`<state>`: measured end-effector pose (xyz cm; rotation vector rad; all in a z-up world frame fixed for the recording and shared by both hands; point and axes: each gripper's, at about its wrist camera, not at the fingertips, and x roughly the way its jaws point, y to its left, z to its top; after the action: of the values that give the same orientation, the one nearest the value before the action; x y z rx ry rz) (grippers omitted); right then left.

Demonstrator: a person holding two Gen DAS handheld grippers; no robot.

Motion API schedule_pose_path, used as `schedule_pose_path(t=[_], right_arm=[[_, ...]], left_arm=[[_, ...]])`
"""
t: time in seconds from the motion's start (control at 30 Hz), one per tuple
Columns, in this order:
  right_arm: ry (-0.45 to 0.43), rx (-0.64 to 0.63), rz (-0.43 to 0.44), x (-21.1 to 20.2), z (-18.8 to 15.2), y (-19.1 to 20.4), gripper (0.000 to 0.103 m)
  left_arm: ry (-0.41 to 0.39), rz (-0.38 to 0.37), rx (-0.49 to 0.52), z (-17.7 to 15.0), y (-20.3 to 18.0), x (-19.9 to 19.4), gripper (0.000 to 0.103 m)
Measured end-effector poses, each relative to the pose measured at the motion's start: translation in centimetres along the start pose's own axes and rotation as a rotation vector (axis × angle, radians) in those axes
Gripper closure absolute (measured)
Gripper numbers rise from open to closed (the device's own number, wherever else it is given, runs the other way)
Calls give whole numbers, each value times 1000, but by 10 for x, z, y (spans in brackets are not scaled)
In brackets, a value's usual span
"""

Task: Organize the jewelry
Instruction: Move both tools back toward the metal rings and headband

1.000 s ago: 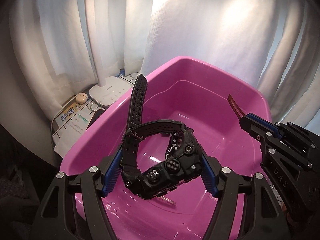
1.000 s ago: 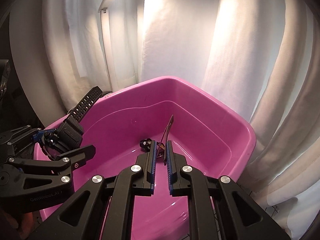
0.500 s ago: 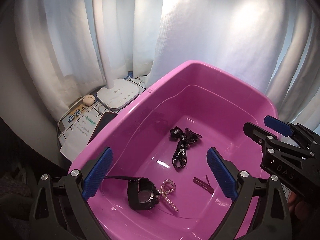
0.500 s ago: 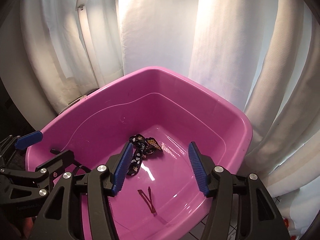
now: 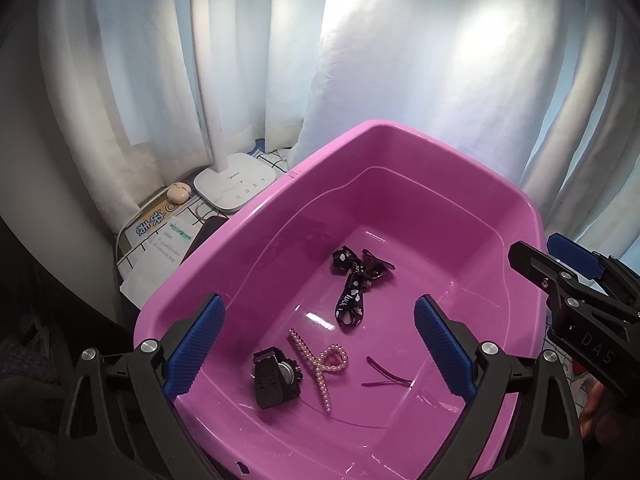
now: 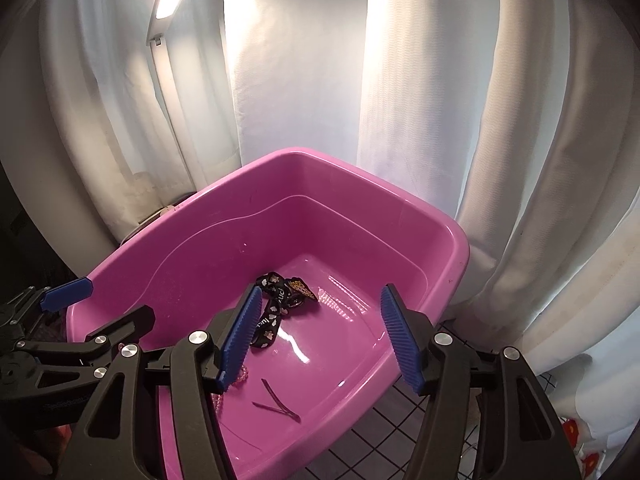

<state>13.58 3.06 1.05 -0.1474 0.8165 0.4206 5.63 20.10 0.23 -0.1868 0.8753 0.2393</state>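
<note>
Black watch, seemingly face-down, in pink tub; left gripper agape, right gripper opening, empty.

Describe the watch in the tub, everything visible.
The watch is black and chunky, plastic or rubber by its look, with a round shiny metal disc showing, probably its case back. It lies on the floor of the pink tub, near the front left corner in the left wrist view. The strap is bunched against the body. A pearl clip lies right beside it; contact cannot be told. No gripper touches it. The right wrist view hides it.
</note>
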Motion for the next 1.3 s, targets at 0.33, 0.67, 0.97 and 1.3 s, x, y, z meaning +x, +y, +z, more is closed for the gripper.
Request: schedule_pose_path(t=[0.33,0.67,0.97,1.3], right_arm=[[-53,55,-21,-40,-21,-16,41],[-96,194,-104,-101,-85,-70,39],[-75,356,-286,-156,-169,-147,39],[-24,513,-427,-188,-257,-216,39]], left_arm=[[-36,-17,22,-11,-20,-30,9],[-98,-164,115,-23,-81,-74,9],[-79,-337,242,-50,-168,-84,8],[29,-400,389,-112,-257,-47,7]])
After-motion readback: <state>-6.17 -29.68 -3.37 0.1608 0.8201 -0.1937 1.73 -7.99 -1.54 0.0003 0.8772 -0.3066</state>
